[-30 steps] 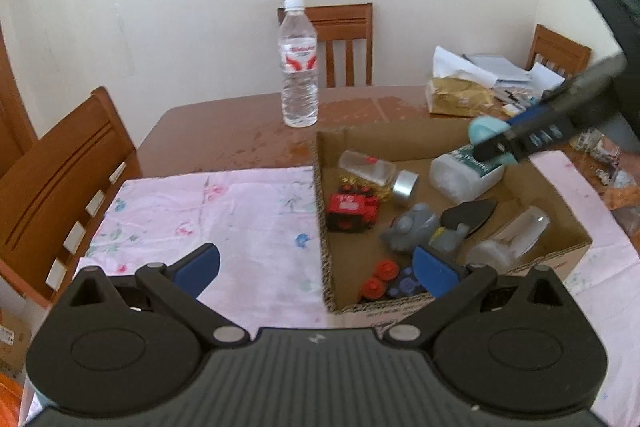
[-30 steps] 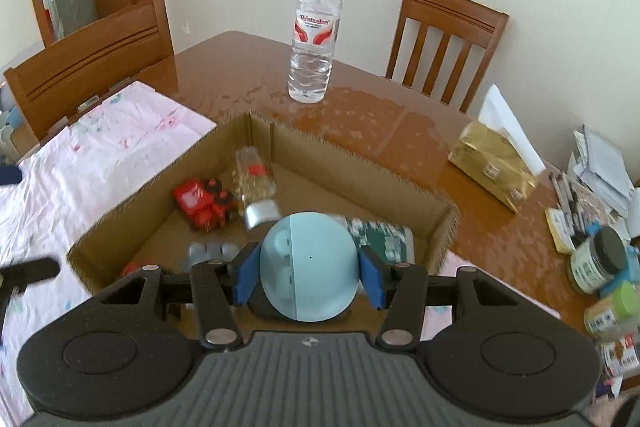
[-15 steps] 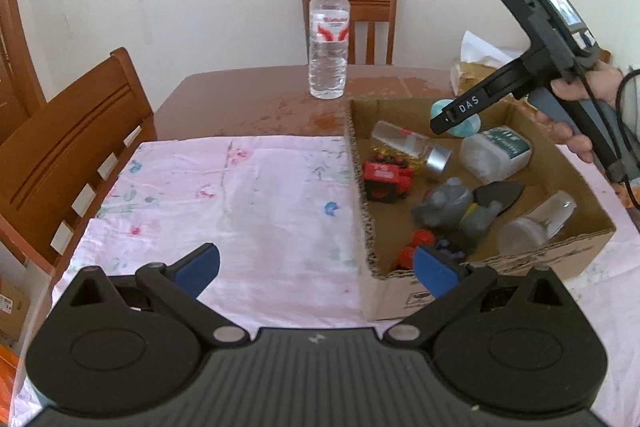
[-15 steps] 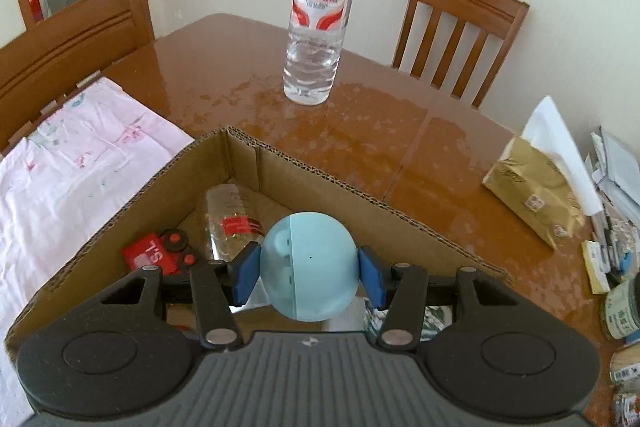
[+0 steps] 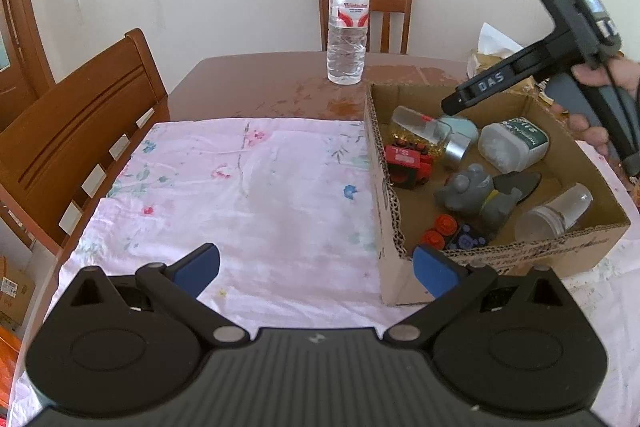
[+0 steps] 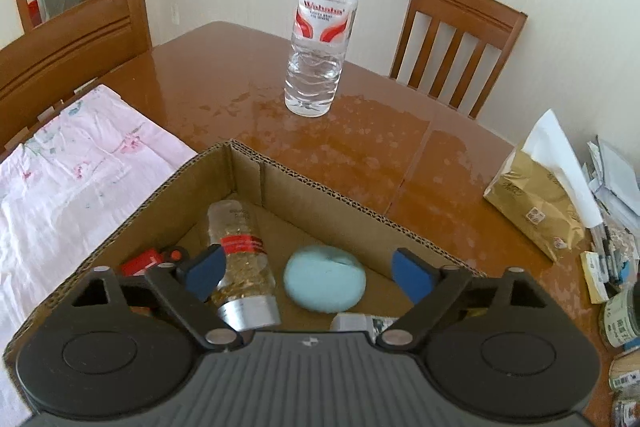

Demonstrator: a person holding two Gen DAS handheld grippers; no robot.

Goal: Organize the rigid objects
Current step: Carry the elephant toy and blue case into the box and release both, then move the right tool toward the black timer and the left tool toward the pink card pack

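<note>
- Left wrist view: your left gripper (image 5: 316, 267) stands wide apart with nothing between the pads, over the pink cloth (image 5: 240, 195), just left of the cardboard box (image 5: 500, 255). The cloth is bare; every rigid item in view is in the box to your right. The right gripper reaches in over the box's far corner; the pale blue ball (image 5: 464, 125) lies on the floor there, behind the glitter bottle (image 5: 428, 137).
- Right wrist view: your right gripper (image 6: 308, 269) has its jaws opening. The ball (image 6: 325, 278) lies between and below the pads, touching neither, so it's let go. The bottle lies to its left, long axis running away from you, cap end nearest.
- Judgement: the ball is placed. Pull the right hand straight up and back so neither pad nudges it. Nothing left on the cloth for the left hand.
</note>
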